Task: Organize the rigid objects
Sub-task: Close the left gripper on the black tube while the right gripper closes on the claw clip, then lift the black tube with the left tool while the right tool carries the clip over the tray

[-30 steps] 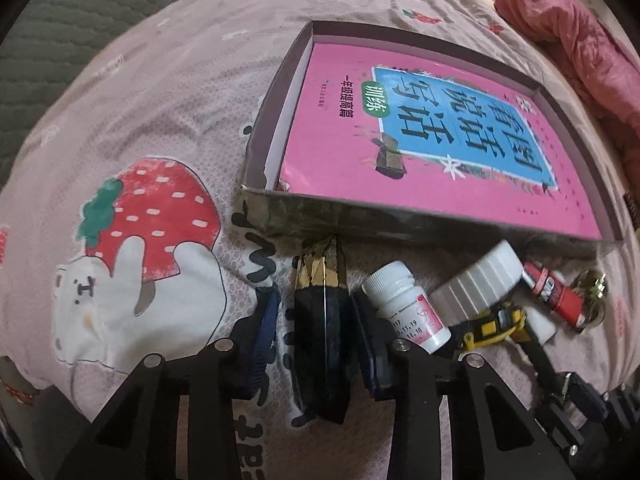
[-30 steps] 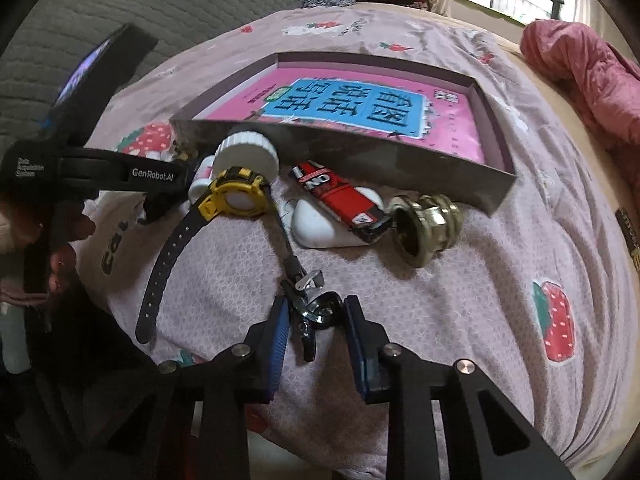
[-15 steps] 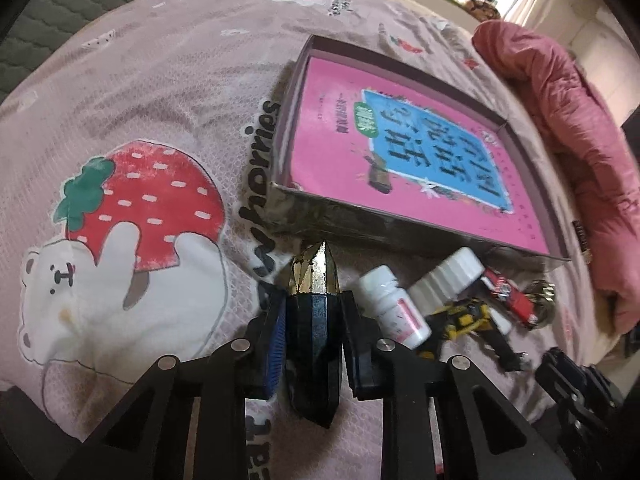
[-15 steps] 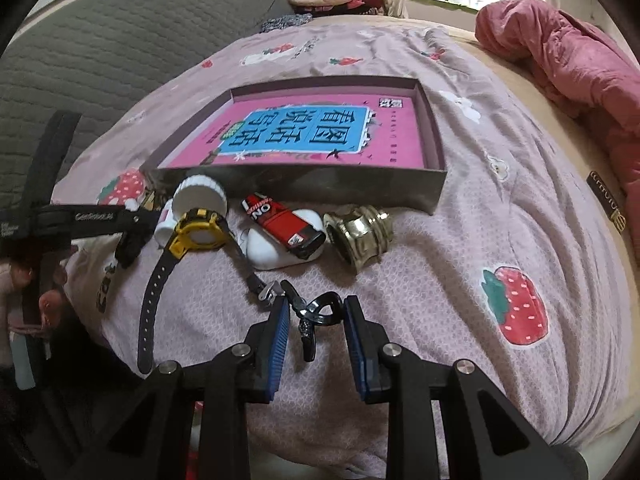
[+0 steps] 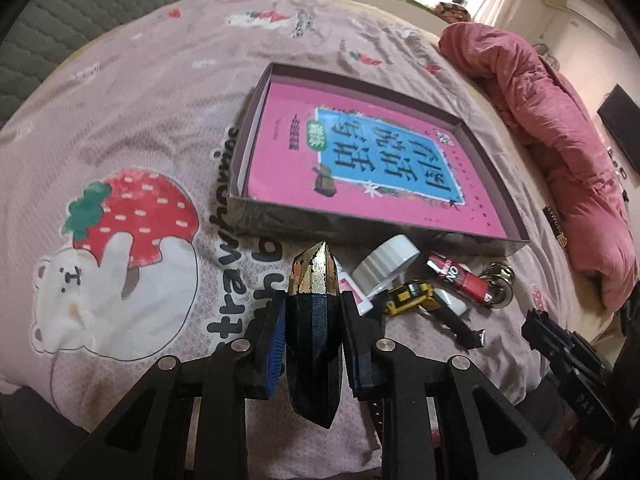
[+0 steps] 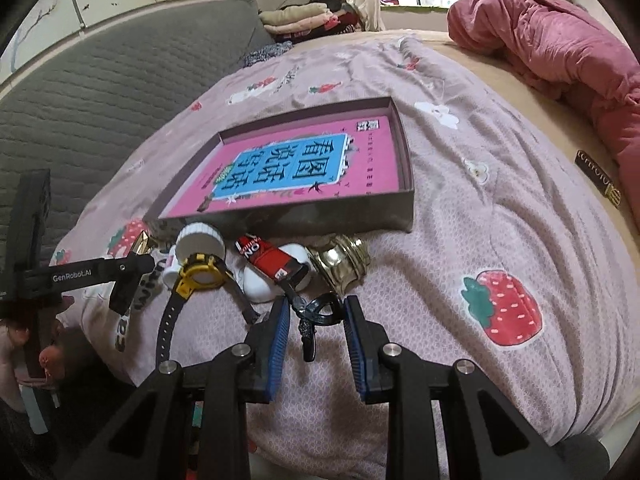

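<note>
Ahead, the box point(image 5: 496, 168) lies beyond the left gripper point(image 5: 314, 320), which clamps a faceted black bottle point(image 5: 314, 336) lengthwise. Right gripper point(image 6: 314, 316) pinches a black clip point(image 6: 316, 312).

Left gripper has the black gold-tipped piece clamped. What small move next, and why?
Probably carry it forward over the box wall and lower it onto the pink book. The left gripper is shut on the black piece, held clear of the bedspread, and the box lies just ahead, open-topped.
</note>
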